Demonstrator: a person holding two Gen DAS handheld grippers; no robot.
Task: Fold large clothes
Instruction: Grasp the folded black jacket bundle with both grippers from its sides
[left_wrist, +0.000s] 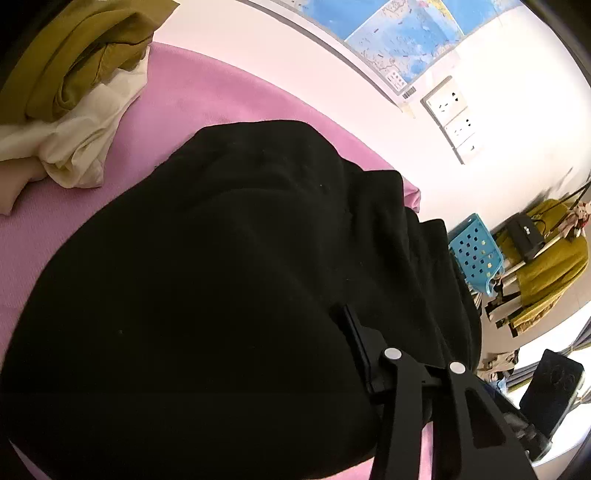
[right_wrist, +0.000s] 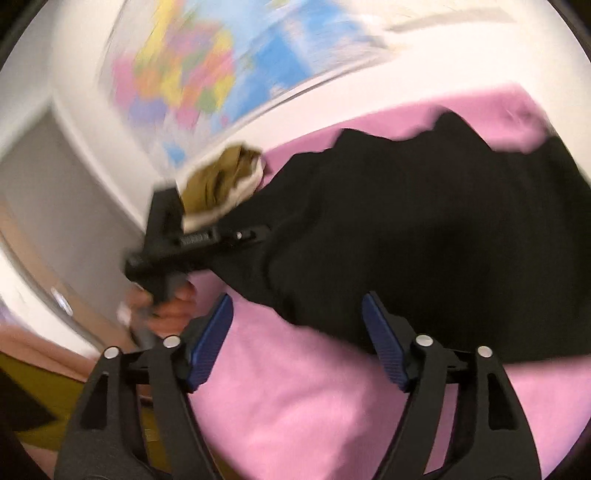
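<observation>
Black fabric fills the left wrist view: the black garment (left_wrist: 229, 280) lies spread over the pink sheet (left_wrist: 192, 96), covering most of it and spilling over the sheet's far right corner. The left gripper (left_wrist: 399, 354) sits low at the right of this view, its dark fingers (left_wrist: 356, 339) lost against the cloth. One finger shows clearly, the other merges with the black, so I cannot tell whether the pads are pressing on the fabric. At the far left corner of the sheet sits a stack of folded clothes (left_wrist: 77, 110), olive on top, cream beneath, apart from the black garment. On the white wall behind hangs a map (left_wrist: 399, 33), with a row of wall sockets (left_wrist: 454, 118) beside it. Off past the sheet's right edge stands a blue perforated basket (left_wrist: 476, 254).

Over to the right wrist view, heavily blurred. The right gripper (right_wrist: 295, 339) hangs above bare pink sheet (right_wrist: 295, 406), blue pads (right_wrist: 210, 343) spread wide, nothing between them. The black garment (right_wrist: 424, 240) lies just beyond the fingertips, its near edge touching the right-hand pad. Left gripper (right_wrist: 173, 236) comes in at the garment's left edge, a hand (right_wrist: 173, 306) wrapped around its handle. Folded clothes (right_wrist: 221, 184) sit behind it, against the wall.
</observation>
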